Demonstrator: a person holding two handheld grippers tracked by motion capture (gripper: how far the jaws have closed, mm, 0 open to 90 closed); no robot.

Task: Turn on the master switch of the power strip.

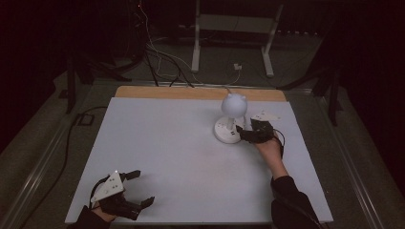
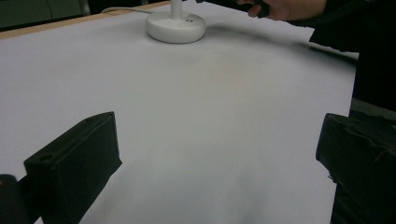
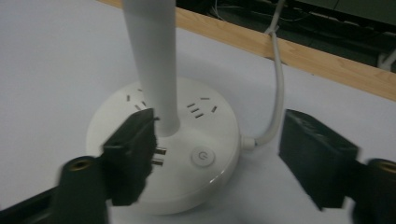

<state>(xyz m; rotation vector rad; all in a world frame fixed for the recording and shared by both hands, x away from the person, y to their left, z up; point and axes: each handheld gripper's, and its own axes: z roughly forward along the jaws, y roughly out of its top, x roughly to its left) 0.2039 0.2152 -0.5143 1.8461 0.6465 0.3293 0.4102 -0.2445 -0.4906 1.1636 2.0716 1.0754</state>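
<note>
A smooth white sheet covers the table (image 1: 167, 157), with a strip of bare wood (image 1: 191, 92) showing along its far edge; beyond it the room is dark, with loose cables and a pale metal stand (image 1: 229, 38) on the grey floor. On the far right part of the sheet stands a white lamp (image 1: 232, 119): a round, glossy plastic base with socket slots and a power button, a slim stem, and a ball-shaped head with two small ears. Its white cord (image 3: 278, 88) curves off the back over the wooden edge. The right gripper (image 3: 217, 154) sits over the base, jaws apart on either side of the stem, pressing nothing. The left gripper (image 1: 136, 188) rests near the front left corner, jaws wide and empty.
</note>
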